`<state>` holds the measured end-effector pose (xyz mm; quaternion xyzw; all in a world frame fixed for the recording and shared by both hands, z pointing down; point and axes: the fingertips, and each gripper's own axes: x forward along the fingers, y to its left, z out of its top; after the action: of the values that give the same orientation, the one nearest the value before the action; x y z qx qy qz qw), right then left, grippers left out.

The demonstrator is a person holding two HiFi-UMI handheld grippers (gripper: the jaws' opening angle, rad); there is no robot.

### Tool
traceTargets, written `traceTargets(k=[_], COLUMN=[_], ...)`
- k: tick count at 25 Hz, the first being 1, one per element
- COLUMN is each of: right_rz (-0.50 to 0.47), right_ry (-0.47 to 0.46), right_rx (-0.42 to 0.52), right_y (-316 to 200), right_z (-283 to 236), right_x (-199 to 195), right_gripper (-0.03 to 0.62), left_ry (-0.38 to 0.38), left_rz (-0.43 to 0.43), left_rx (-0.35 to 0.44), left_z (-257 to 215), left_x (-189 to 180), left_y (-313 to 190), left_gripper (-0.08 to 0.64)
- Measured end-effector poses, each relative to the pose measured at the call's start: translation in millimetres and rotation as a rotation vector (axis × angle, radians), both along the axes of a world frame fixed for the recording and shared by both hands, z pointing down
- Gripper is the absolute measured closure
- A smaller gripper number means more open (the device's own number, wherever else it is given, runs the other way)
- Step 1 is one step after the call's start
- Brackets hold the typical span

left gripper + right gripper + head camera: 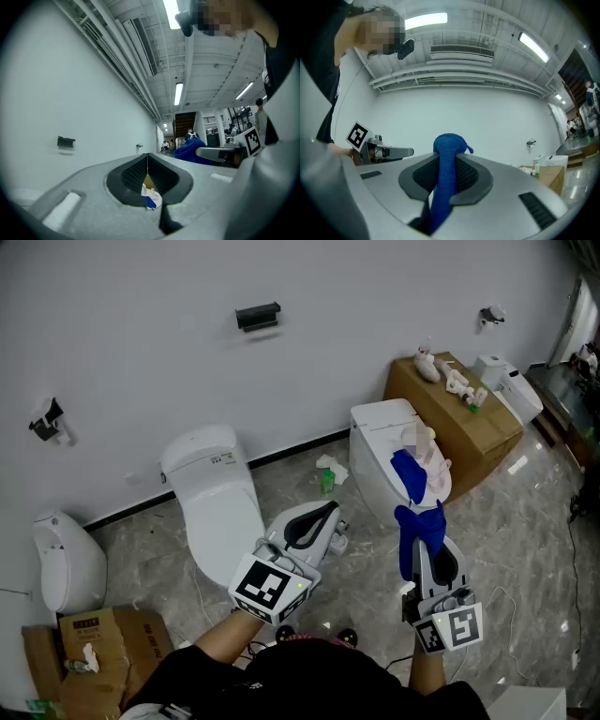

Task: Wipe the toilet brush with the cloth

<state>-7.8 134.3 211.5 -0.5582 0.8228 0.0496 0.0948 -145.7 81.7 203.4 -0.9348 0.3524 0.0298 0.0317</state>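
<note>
Blue knitted cloth [449, 146], bunched ropelike, clamped in right gripper [446, 163] fingers [469, 176], angled slightly up; left gripper [148, 161] level, fingers clenched empty

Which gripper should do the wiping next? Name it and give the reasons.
Right, most likely. The right gripper has its jaws shut on the blue cloth, held up before the right-hand toilet. The left gripper is shut on nothing, so it cannot wipe.
</note>
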Motion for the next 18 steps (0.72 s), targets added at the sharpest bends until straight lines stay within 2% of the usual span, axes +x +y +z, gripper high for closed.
traceTargets(k=[18], right_rz=[-0.02], right_ry=[-0.031], right_rx=[0.023], right_y=[-0.9], right_z=[-0.5], right_x=[14.2], right_gripper=[0.528], left_ry=[-0.018], left_rz=[-0.032], left_rx=[0.008], left_z=[2.7], left_x=[4.6], left_y=[0.3], left_gripper=[0.552])
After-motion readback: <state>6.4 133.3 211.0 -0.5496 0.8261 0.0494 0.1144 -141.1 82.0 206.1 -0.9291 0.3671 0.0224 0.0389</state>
